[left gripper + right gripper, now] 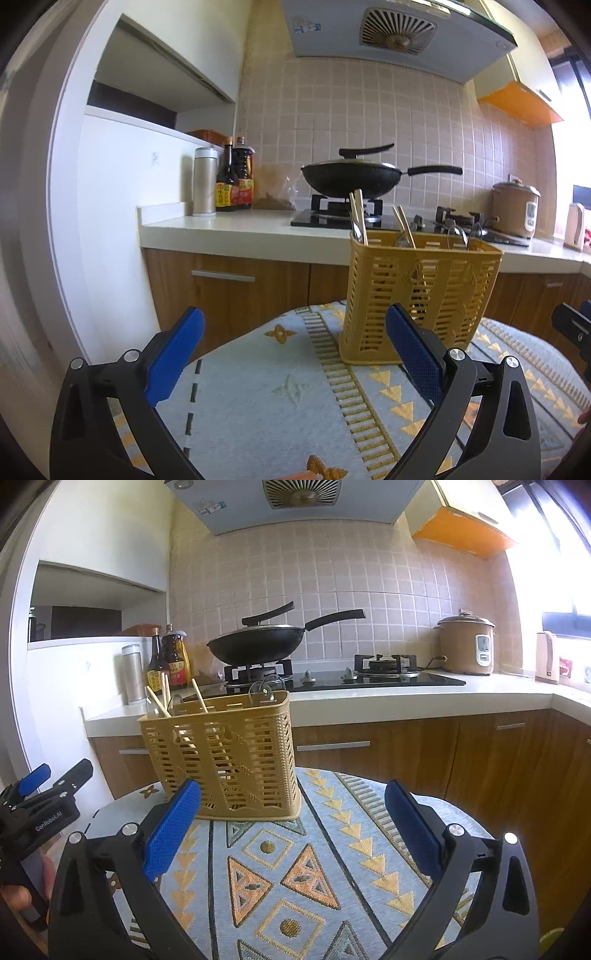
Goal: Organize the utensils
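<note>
- Yellow plastic utensil basket stands upright on our patterned tablecloth, holding chopsticks and spoons.
- Our left gripper is spread wide, empty, with the basket beyond its right finger.
- Our right gripper is spread too, gripping nothing.

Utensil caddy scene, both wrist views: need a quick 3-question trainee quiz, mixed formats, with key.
1. True or false: the yellow caddy stands upright on the patterned tablecloth.
2. Multiple choice: what sticks up out of the caddy? A) wooden chopsticks and clear-handled utensils; B) a whisk; C) nothing.
3. Fill in: the left gripper and right gripper both have jaws that are ____ with nothing between the blue pads.

Key: 1 true; 2 A; 3 open.
</note>
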